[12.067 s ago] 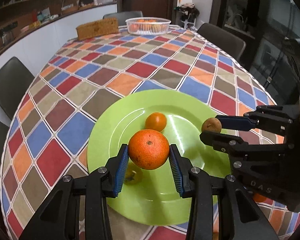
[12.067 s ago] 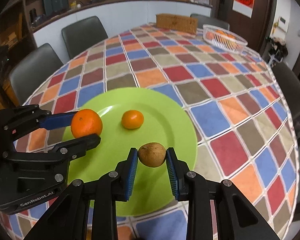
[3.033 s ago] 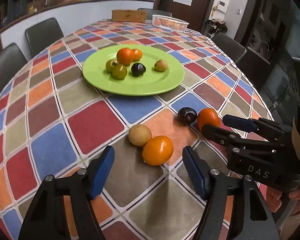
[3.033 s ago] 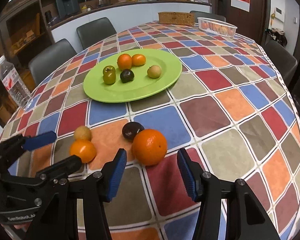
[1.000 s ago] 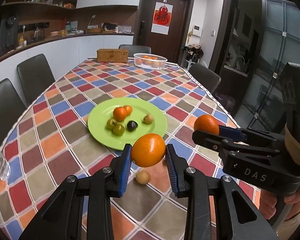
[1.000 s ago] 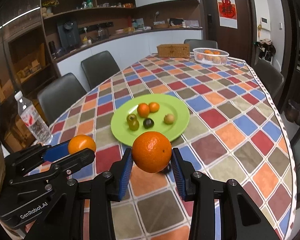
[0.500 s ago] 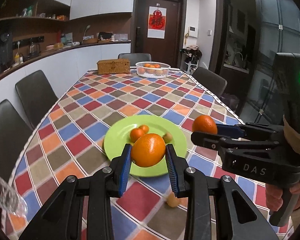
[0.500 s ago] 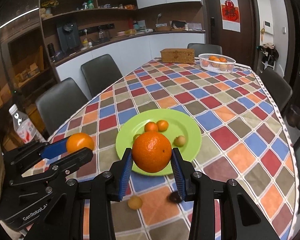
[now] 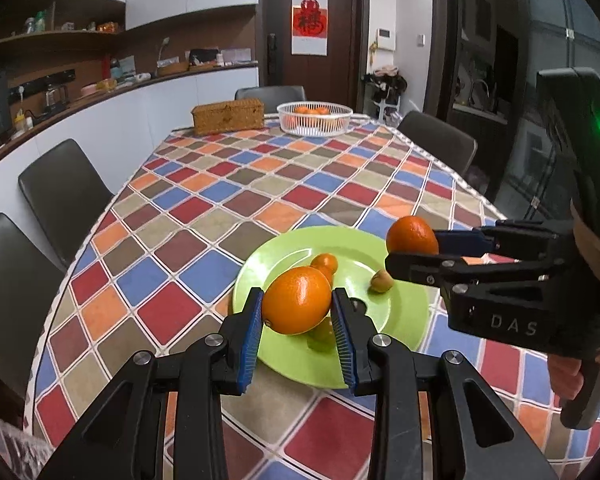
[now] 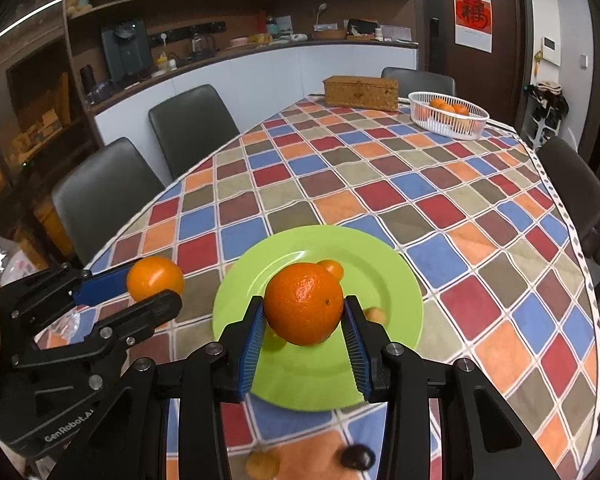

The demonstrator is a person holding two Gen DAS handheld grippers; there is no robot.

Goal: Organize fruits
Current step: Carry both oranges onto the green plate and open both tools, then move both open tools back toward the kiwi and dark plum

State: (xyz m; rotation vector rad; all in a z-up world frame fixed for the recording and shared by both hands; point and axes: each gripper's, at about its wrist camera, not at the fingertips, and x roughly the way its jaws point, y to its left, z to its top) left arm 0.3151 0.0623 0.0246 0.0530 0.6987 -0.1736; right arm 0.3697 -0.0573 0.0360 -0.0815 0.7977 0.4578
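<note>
My left gripper is shut on a smooth orange, held above the near edge of the green plate. My right gripper is shut on a larger, rougher orange over the same green plate. In the left wrist view the right gripper with its orange hangs at the right. In the right wrist view the left gripper carries its orange at the left. A small orange and a brownish fruit lie on the plate; other fruit there is hidden.
A brownish fruit and a dark plum lie on the checkered tablecloth near me. A white basket of oranges and a wicker box stand at the far end. Dark chairs ring the table. A water bottle stands at left.
Both grippers, each still holding its orange, have moved forward toward the plate, which now sits closer and partly under them. The loose fruit on the cloth has slipped behind.
</note>
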